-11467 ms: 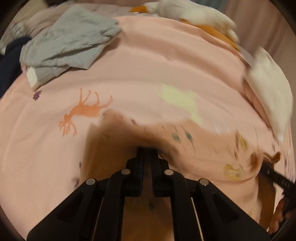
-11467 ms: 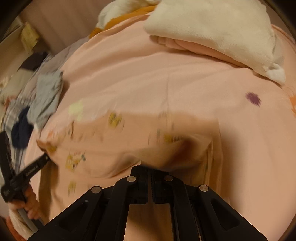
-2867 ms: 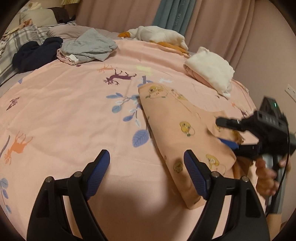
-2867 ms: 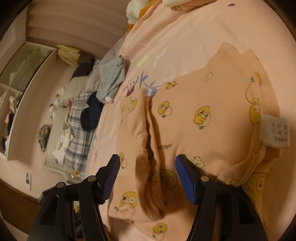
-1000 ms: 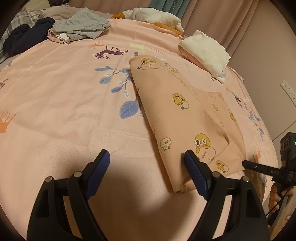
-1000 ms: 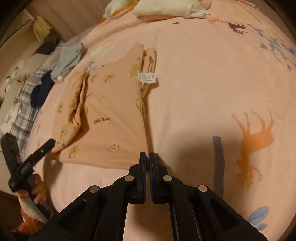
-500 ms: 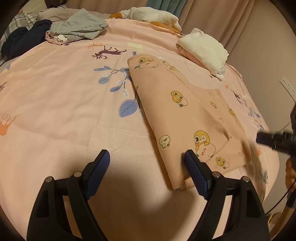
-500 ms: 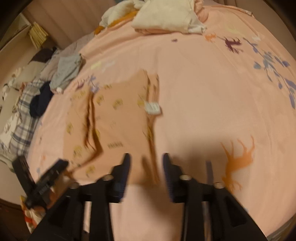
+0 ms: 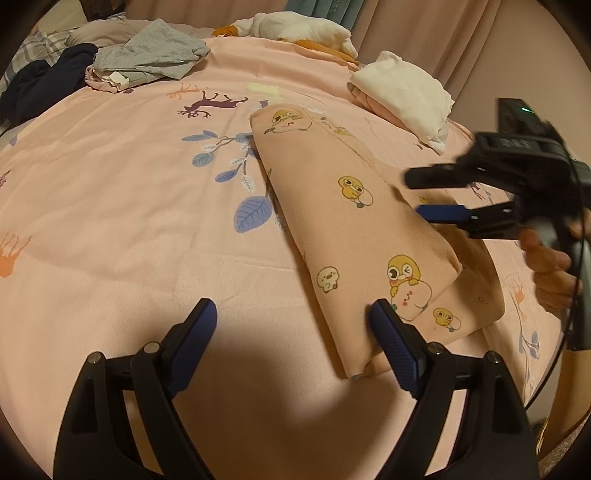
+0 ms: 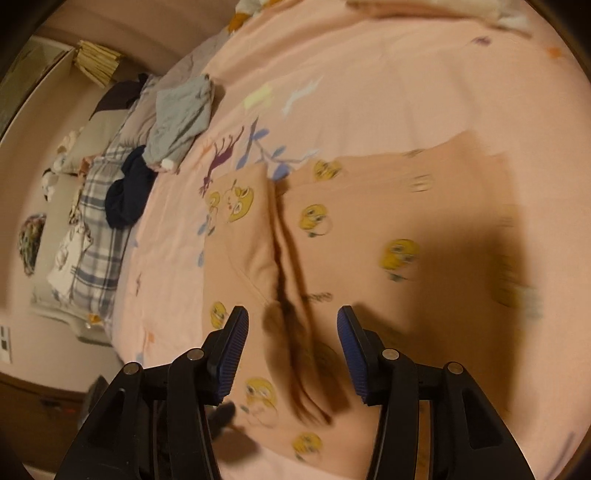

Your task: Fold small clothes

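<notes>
Pink bedding (image 9: 110, 229) carries the duck-print garment (image 9: 343, 229), folded into a long strip running from the near edge toward the pillows. Left gripper (image 9: 291, 332) hovers open at its near end, holding nothing. Right gripper (image 10: 291, 343), nearer, is parted and empty above the central fold.

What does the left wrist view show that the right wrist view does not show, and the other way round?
Only the left wrist view shows the open left gripper, the whole right gripper in a hand, the curtains and a white plush toy.

Only the right wrist view shows the plaid blanket and a shelf unit with a yellow stack.

Both show the pink bedsheet, the peach duck-print garment lying folded, the grey garment and the dark blue garment.
</notes>
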`<state>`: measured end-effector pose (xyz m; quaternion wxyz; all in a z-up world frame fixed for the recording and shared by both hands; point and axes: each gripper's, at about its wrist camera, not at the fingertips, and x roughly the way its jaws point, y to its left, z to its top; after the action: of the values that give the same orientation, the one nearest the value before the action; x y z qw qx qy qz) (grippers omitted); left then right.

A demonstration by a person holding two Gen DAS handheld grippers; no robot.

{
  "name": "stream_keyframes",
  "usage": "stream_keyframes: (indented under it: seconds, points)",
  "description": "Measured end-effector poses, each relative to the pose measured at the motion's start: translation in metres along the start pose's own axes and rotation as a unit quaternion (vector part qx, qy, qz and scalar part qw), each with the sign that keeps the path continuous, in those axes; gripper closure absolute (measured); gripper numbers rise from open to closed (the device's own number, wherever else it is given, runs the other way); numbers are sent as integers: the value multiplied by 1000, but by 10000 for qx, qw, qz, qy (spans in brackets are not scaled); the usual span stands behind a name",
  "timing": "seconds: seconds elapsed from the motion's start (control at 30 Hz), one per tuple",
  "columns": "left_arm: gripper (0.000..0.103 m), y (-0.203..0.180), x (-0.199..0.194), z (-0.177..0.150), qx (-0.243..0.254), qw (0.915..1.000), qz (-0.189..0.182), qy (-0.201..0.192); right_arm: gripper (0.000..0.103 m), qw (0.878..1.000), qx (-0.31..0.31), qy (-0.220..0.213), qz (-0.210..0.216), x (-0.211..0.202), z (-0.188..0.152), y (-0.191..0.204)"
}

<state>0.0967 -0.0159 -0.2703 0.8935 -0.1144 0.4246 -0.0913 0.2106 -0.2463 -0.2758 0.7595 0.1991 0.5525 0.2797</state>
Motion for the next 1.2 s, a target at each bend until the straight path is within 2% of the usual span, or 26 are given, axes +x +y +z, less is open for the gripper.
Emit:
stream_keyframes:
  seconds: [0.1,0.17,0.2,0.23,0.27,0.33,0.4,0.53,0.63,0.7,0.8,0.93,1.07,1.2]
  points:
    - [17,-1,0,0,6,10000,10,-5,52,9997,101,167,171,18,4,4]
    - [17,-2,0,1,32,10000,27,0,53,9998,-69,208,28,24,4,9]
    - [17,-2,0,1,39,10000,26,3,58,9996,-210,175,-38,25,3,14]
    - [17,-2,0,1,31,10000,20,3,69,9990,-445,75,-4,24,0,21]
    - [17,-2,0,1,21,10000,18,3,87,9977,-671,-3,57,23,-1,28]
    - [17,-2,0,1,27,10000,22,3,88,9936,-1100,-255,-100,16,-8,43]
    - [17,-3,0,0,32,10000,32,1,90,9906,-1302,-417,-85,9,-12,52]
    - [18,-4,-1,0,6,10000,-80,-28,90,9909,-1197,-601,143,-10,-15,54]
    - [19,-10,-6,-2,109,9967,-798,75,90,9927,-1040,-592,170,-14,-14,49]
    - [19,-19,-9,-5,305,9950,-954,30,90,9941,-885,-583,234,-13,-10,45]
    - [19,-34,-1,-12,642,9953,-723,86,90,9947,-660,-673,413,-15,-9,39]
    - [19,-42,5,-14,584,9966,-563,-109,90,9934,-547,-860,523,-29,-13,36]
    - [33,-40,11,-13,287,9987,-357,-236,90,9908,-502,-1102,609,-50,-17,27]
    - [35,-43,8,-16,261,9987,-349,-271,90,9880,-224,-1394,634,-71,-20,1]
